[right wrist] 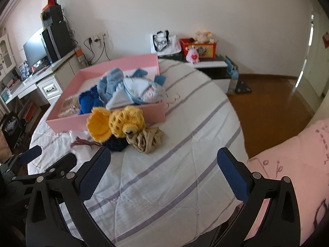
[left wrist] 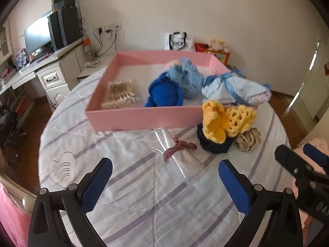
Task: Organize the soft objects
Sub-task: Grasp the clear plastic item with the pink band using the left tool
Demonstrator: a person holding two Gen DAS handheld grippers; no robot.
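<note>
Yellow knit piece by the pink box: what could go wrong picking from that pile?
1. The yellow knit piece lies on the dark navy knit and touches the beige fabric, so a grasp may drag neighbours.
2. The clear plastic sheet under the mauve band may slide or lift too.
3. The pale blue garment overhangs the pink box wall and could spill.

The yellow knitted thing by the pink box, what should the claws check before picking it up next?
1. Left claw open and empty: ok.
2. Right claw open and empty: ok.
3. Yellow knitted thing within clear view, outside the pink box: ok.
4. Yellow knit free of neighbours: not ok. It lies on a dark navy knit and touches the beige ruffled cloth.
5. Room in the box: ok. Bare floor shows between the tan fuzzy item and the far wall.
6. Whether the yellow knit is one piece or two: cannot tell.
</note>
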